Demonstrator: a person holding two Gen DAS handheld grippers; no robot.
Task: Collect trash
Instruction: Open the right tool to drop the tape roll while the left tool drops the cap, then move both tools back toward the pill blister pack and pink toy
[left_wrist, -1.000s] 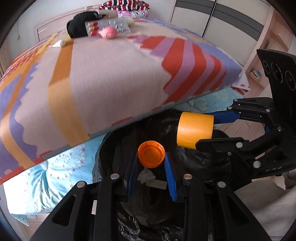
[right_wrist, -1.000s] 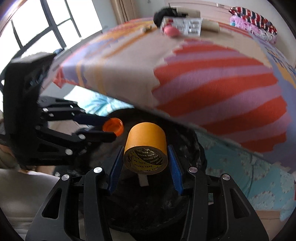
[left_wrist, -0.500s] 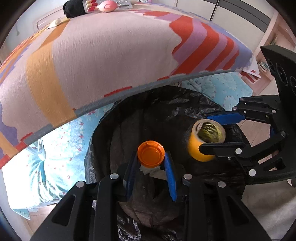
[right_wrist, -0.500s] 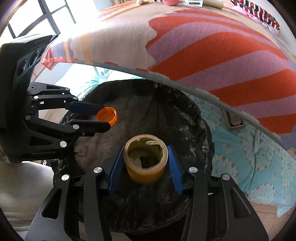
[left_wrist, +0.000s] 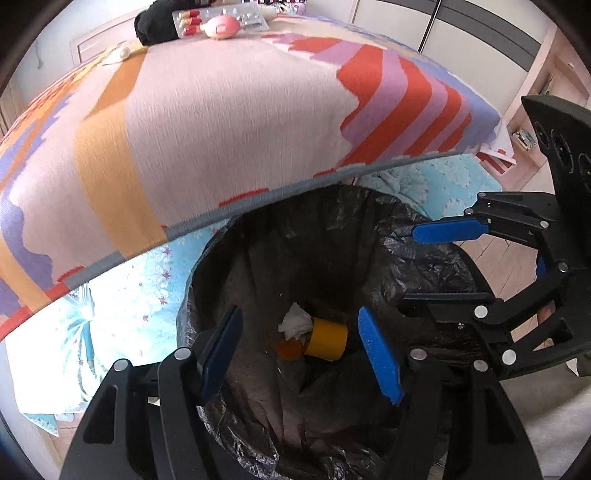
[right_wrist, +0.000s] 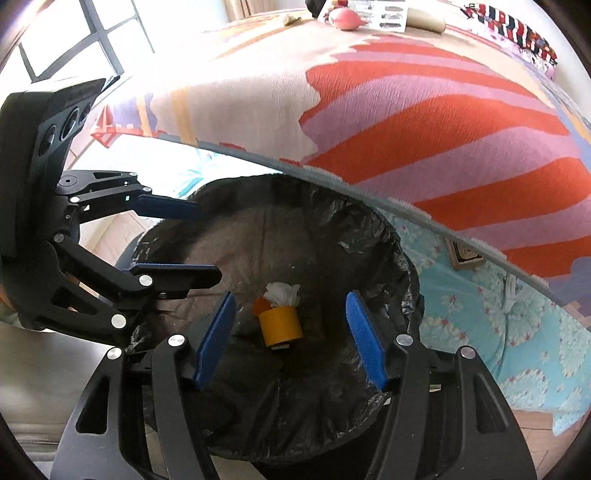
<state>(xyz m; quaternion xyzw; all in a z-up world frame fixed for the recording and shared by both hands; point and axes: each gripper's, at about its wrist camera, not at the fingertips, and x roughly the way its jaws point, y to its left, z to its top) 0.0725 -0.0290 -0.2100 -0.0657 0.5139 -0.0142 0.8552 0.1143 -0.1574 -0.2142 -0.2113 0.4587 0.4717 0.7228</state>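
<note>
The left gripper (left_wrist: 299, 350) stood with its flat blue pads apart and its jaws opening, nothing between them. The right gripper (right_wrist: 290, 334) was in the same condition: blue pads spread, jaws opening, no item gripped. Both hung above the mouth of a round bin (left_wrist: 436, 254) lined with a crinkled black plastic bag.

At the bottom of the bin lay three items close together. A yellow roll of tape (left_wrist: 327, 339), cylindrical and smooth, lay on its side. An orange cap (left_wrist: 290, 349), round and small, sat just beside it, partly hidden. A crumpled white tissue (left_wrist: 295, 323) rested against both.

Beyond the bin was the edge of a bed, covered by a woven blanket (left_wrist: 221, 122) with orange, red, lilac and beige stripes and a grey border. A turquoise sheet (left_wrist: 122, 314) with a star print hung below it. At the far side of the bed lay blister packs of pills (left_wrist: 221, 18), a pink rounded object (left_wrist: 221, 27) and a black fabric item (left_wrist: 155, 24).
</note>
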